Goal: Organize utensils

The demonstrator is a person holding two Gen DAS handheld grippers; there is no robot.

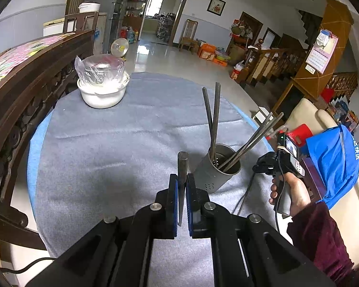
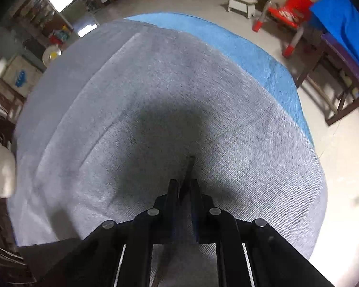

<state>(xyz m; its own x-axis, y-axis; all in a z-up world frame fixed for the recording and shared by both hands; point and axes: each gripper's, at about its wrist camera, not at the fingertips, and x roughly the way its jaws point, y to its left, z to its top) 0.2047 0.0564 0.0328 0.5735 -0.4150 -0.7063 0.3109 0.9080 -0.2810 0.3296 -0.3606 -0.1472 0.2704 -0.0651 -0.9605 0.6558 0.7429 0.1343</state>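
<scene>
The desk (image 1: 107, 138), round and covered with a grey cloth over a blue one, fills both views. At its far left stands a white bowl (image 1: 103, 93) holding a metal pot wrapped in clear plastic. Nearer, right of centre in the left wrist view, stands the perforated metal utensil holder (image 1: 215, 172), upright, with two pairs of metal chopsticks (image 1: 213, 117) already leaning inside it.

The left gripper (image 1: 182, 203) sits just beside the holder, its fingers (image 1: 173, 205) clenched on a flat metal utensil (image 1: 182, 172) that rises upright between the blue pads; which kind of utensil it is cannot be told. The right gripper (image 2: 184, 191), in a person's hand (image 1: 289, 191) to the right of the holder, points steeply down at bare cloth, and its fingers are nearly closed on a thin dark piece (image 2: 190, 167) that sticks out toward the cloth; the blur keeps it from being identified.

The step in hand looks like bringing the remaining utensils to the holder. Next, the left gripper probably needs to carry its piece above the holder's rim, line it up with the opening clear of the leaning chopsticks, and let go only once the lower end is inside.
</scene>
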